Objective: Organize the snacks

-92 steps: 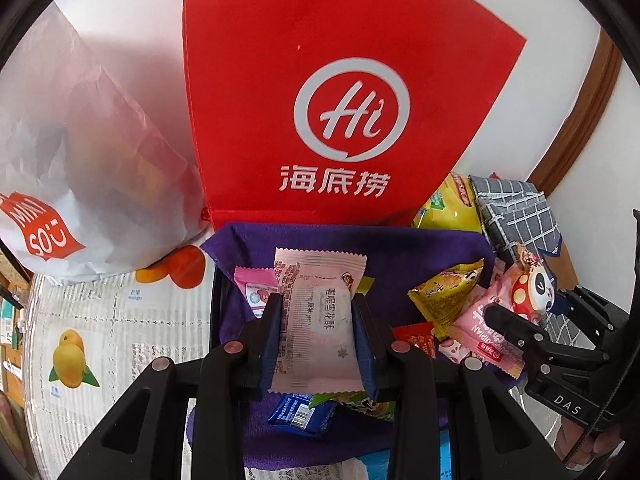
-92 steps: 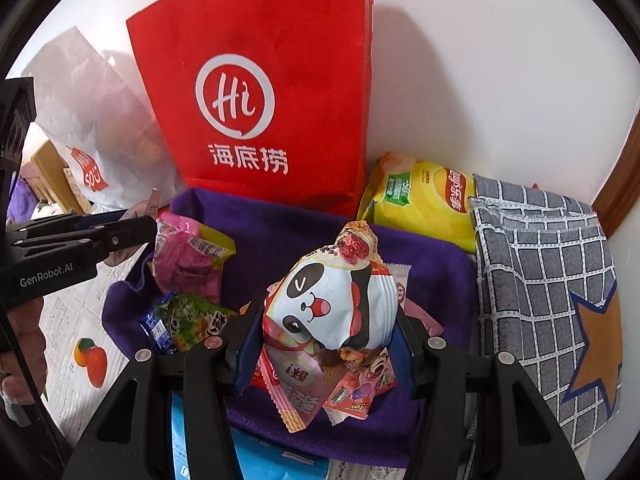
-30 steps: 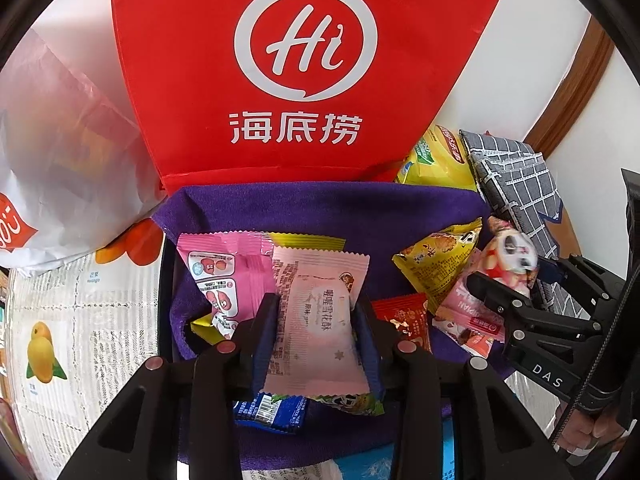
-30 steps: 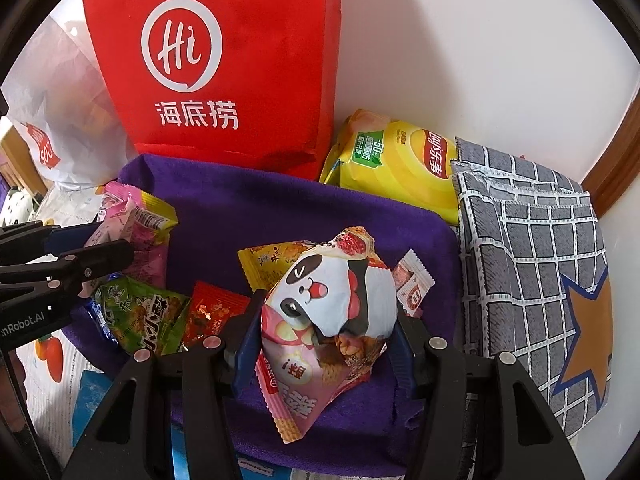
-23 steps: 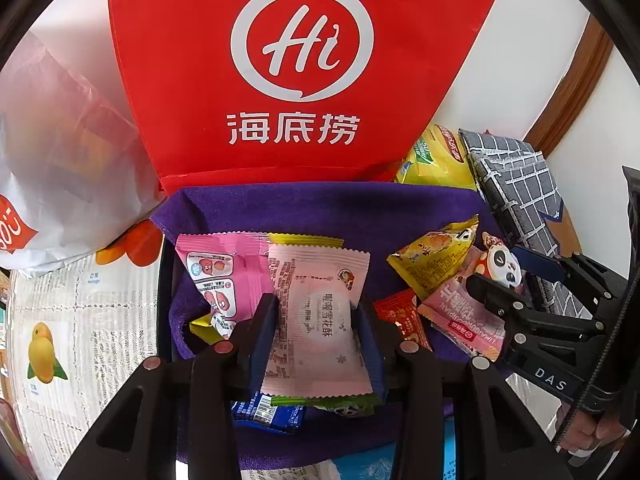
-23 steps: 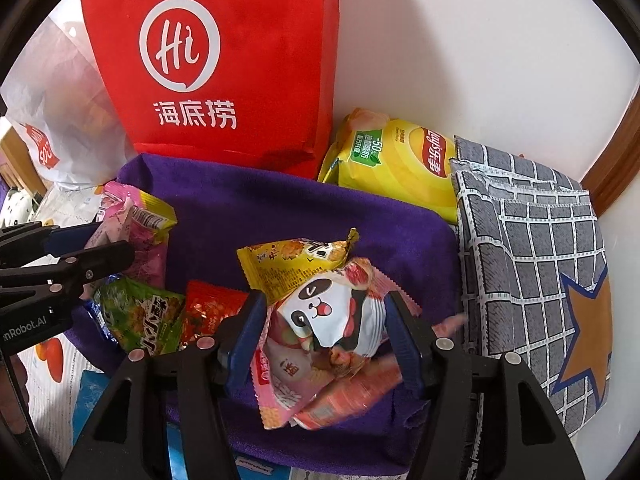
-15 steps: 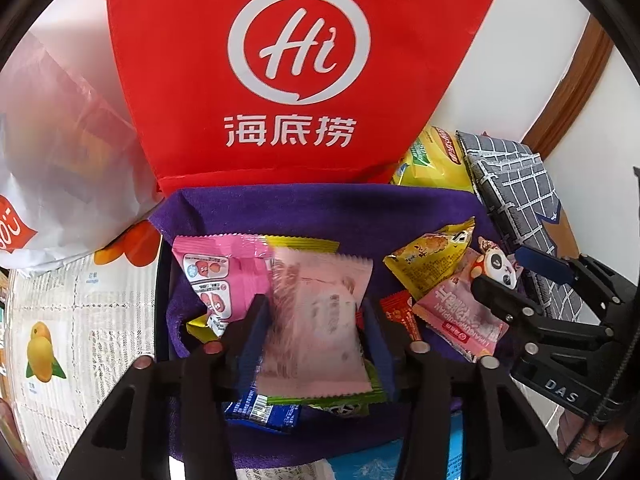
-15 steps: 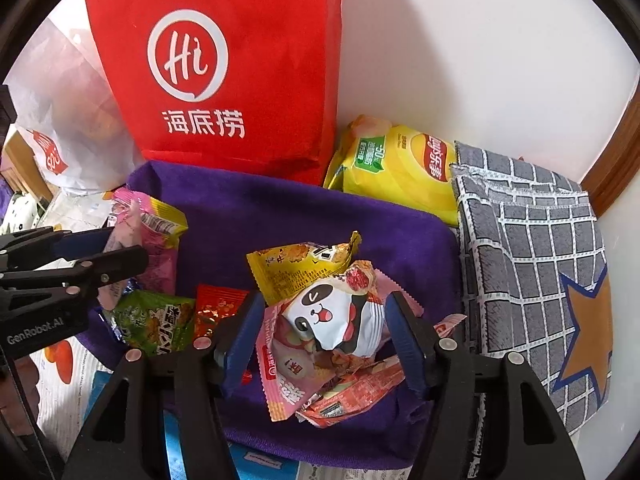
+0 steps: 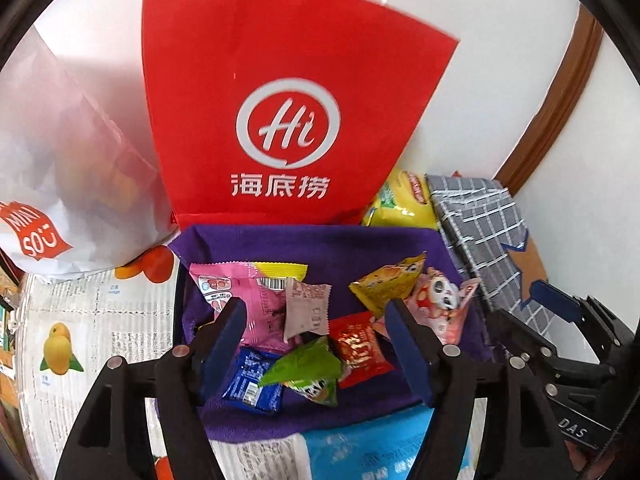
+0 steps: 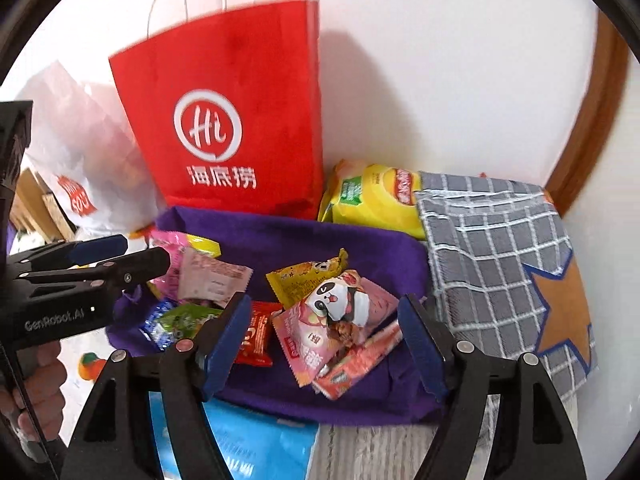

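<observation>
Just dropped both snacks: left tongs (image 9: 316,344) and right tongs (image 10: 324,336) opening, empty, lifted clear; pink wafer (image 9: 307,310) and panda bag (image 10: 340,300) now lie in the purple basket (image 10: 280,240), so next pick.

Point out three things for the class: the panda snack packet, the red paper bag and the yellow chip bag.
panda snack packet (image 10: 340,298): right wrist view, on the panda's face.
red paper bag (image 9: 288,136): left wrist view, on its white logo.
yellow chip bag (image 10: 374,200): right wrist view, on its front face.

home corner; shopping bags (image 9: 280,100), fruit-print tablecloth (image 9: 80,320), wood trim (image 9: 552,100)
</observation>
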